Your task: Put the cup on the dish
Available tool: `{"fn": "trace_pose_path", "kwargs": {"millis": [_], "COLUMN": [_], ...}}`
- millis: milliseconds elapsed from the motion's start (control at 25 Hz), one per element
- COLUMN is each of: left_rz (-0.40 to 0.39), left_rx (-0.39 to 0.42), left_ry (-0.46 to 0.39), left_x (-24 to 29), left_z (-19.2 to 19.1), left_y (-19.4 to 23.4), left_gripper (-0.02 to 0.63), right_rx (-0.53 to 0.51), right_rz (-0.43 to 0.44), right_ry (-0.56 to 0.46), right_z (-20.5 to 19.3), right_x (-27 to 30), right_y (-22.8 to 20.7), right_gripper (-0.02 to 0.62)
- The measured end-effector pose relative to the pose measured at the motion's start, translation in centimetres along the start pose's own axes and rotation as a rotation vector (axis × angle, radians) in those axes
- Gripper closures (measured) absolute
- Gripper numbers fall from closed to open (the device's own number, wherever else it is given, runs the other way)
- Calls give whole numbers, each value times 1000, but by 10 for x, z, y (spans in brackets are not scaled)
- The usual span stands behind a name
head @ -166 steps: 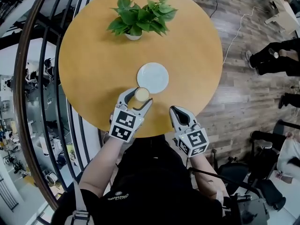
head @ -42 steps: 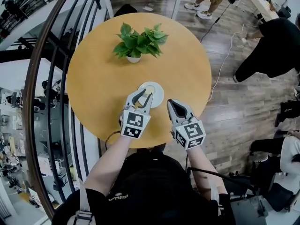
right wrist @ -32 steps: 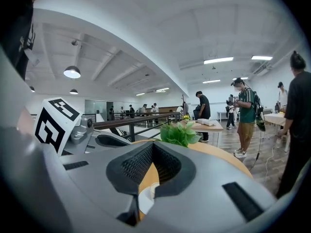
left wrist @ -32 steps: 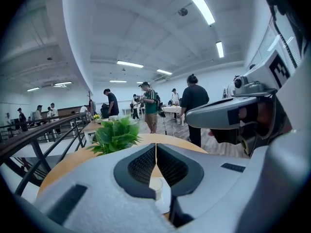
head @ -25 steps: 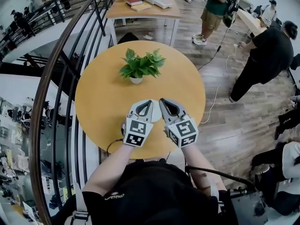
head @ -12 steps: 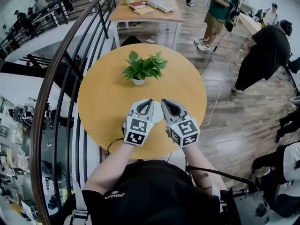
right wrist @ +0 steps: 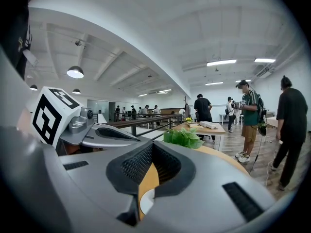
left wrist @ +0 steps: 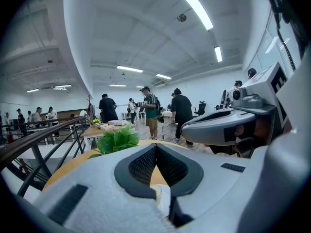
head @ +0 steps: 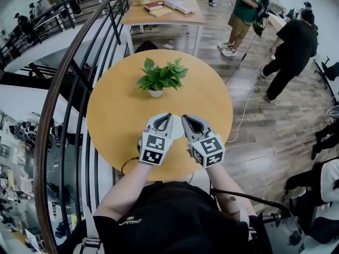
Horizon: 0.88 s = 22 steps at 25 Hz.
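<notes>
In the head view my left gripper (head: 168, 115) and right gripper (head: 185, 117) hang side by side over the near part of the round wooden table (head: 116, 115). A sliver of the white dish (head: 177, 128) shows between them. Both are shut, with nothing between the fingers. The cup is hidden under the grippers. In the left gripper view the jaws (left wrist: 156, 146) meet at the tips, and a pale piece of the dish (left wrist: 163, 195) shows through the gap. The right gripper view shows shut jaws (right wrist: 152, 144) with tabletop and the dish's white edge (right wrist: 146, 201) below.
A potted green plant (head: 159, 77) stands at the table's far side. A dark curved railing (head: 69, 89) runs close along the left. Beyond are a rectangular table with books (head: 164, 9) and people standing on the wooden floor (head: 265, 120) to the right.
Earlier my left gripper held the cup beside the dish, then over it. Now it is shut with nothing in it, beside the right gripper. Over the last second both grippers barely moved.
</notes>
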<state>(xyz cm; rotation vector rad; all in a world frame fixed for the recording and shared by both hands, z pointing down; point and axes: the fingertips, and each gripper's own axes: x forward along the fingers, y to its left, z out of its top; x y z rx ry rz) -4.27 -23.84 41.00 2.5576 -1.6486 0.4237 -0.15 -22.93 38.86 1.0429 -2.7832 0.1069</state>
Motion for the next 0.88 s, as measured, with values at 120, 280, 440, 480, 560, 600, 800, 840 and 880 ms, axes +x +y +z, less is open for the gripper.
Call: {"fn": "trace_pose_path", "kwargs": {"millis": [120, 280, 440, 480, 560, 600, 800, 840, 880], "left_rz": [-2, -5, -8, -9, -11, -11, -14, -15, -16], "left_rx": [-2, -8, -11, -12, -14, -16, -21, -20, -20], "left_ry": [1, 6, 8, 8, 11, 13, 21, 20, 19], "left_x": [1, 2, 2, 1, 1, 1, 6, 7, 8], "left_z": [-1, -3, -5, -5, -5, -6, -11, -11, -10], "left_y": [2, 0, 0, -1, -2, -3, -3, -3, -3], "left_gripper": [601, 601, 601, 601, 601, 601, 601, 601, 601], "right_rx": [7, 11, 3, 2, 7, 8, 3, 2, 0], "right_rz": [-3, -1, 2, 4, 8, 10, 10, 9, 8], "right_ry": [4, 10, 16, 17, 20, 22, 28, 29, 31], "right_z": [-3, -5, -6, -6, -6, -7, -11, -12, -13], "right_x": [2, 1, 2, 2, 1, 1, 4, 4, 5], "right_y": [0, 0, 2, 3, 5, 5, 2, 0, -1], "right_gripper": [598, 598, 598, 598, 598, 598, 598, 598, 598]}}
